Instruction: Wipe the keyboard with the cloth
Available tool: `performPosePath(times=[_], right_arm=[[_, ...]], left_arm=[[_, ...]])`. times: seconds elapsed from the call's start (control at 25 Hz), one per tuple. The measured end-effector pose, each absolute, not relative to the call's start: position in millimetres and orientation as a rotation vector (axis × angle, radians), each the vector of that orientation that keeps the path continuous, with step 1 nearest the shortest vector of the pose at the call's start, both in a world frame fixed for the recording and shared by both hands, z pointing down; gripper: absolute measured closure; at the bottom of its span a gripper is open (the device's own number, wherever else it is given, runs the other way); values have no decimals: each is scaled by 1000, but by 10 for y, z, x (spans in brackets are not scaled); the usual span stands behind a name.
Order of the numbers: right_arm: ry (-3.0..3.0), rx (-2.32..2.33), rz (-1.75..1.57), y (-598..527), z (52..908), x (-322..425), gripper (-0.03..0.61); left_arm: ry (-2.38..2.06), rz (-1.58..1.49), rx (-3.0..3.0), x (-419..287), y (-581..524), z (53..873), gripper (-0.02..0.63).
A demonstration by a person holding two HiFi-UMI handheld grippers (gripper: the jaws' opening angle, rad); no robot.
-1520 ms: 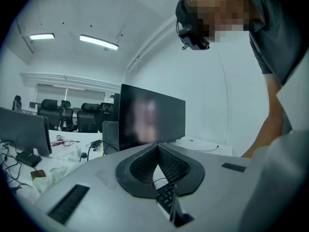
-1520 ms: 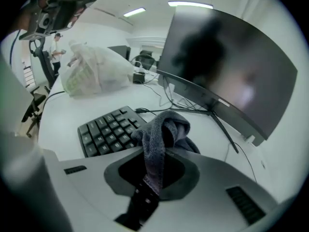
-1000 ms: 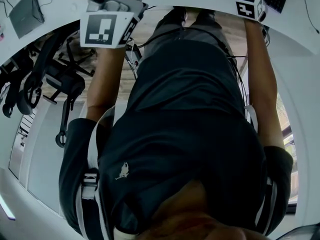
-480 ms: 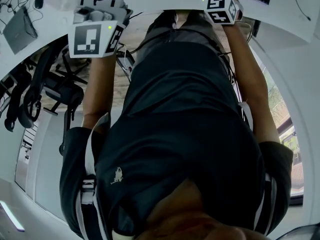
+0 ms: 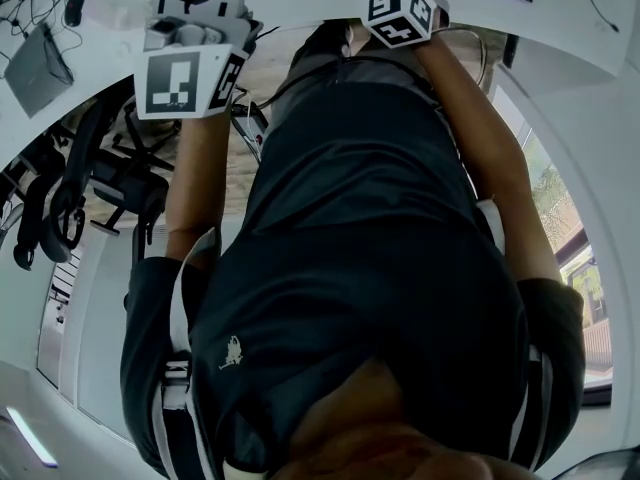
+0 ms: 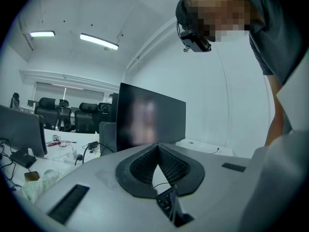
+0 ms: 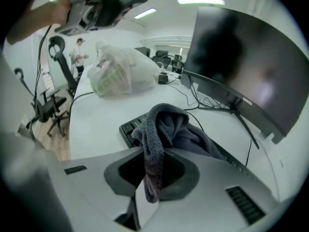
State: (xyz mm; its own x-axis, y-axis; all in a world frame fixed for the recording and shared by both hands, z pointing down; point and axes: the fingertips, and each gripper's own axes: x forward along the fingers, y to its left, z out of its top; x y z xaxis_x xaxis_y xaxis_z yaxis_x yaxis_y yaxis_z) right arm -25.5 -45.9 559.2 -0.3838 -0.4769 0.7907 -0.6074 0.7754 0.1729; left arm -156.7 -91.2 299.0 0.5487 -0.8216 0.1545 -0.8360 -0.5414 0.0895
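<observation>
Your cloth (image 7: pixel 166 127) is pinched in your right tongs (image 7: pixel 153 153), bunched above them and dangling below, with the keyboard (image 7: pixel 128 128) just beyond their tips on the bench (image 7: pixel 96 115). Your left tongs (image 6: pixel 157 148) are pressed together, empty, with a monitor (image 6: pixel 149 117) ahead.

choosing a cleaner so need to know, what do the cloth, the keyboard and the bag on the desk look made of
Cloth: dark grey microfibre or terry by the look; fuzzy pile, soft limp folds.
Keyboard: probably black plastic, matte; only a few moulded keys show.
Bag: thin translucent plastic film, crinkled, slightly glossy, something green showing through.
</observation>
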Motion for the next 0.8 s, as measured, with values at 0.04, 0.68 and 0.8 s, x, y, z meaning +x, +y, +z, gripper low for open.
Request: performPosePath(times=[0.04,0.68,0.8], right_arm=[[-2054,829,230,-479,5580,-184,532],[-2055,685,123,-425,5621,-607,532],[-2050,700,143,-450,5600,-420,532]], left_arm=[[-1420,139,2628,-1571,-916,2982,610],[-1422,127,2607,-1629,-938,3046,610],[-1436,122,2600,-1676,-940,3036,609]])
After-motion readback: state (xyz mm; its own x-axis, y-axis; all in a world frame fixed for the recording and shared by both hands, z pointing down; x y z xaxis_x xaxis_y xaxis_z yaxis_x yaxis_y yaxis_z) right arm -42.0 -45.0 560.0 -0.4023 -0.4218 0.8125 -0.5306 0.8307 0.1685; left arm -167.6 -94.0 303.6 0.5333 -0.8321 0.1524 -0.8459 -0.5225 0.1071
